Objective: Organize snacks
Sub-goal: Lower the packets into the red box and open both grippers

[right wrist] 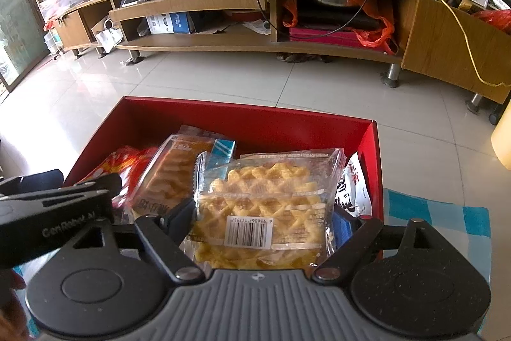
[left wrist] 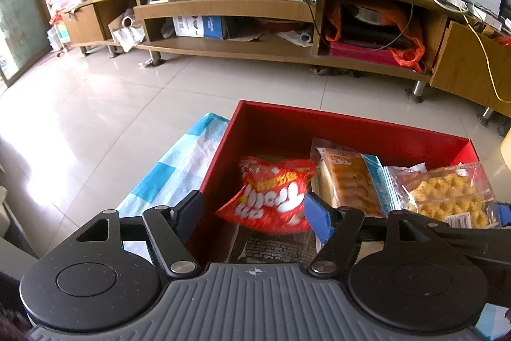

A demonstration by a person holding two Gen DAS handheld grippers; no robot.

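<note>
A clear waffle-snack packet (right wrist: 265, 206), likely light, crinkly and crushable so best held by its sides, sits in the red box's (right wrist: 242, 114) near right, clamped by the right gripper (right wrist: 265, 224); the left gripper (left wrist: 254, 211) hangs open around the red chip bag (left wrist: 271, 197).

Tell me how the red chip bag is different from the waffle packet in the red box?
The red chip bag is opaque and puffy; the waffle packet is clear and flat, showing golden waffles. The chip bag stands tilted; the waffle packet lies on other snacks. Both sit in the red box.
</note>
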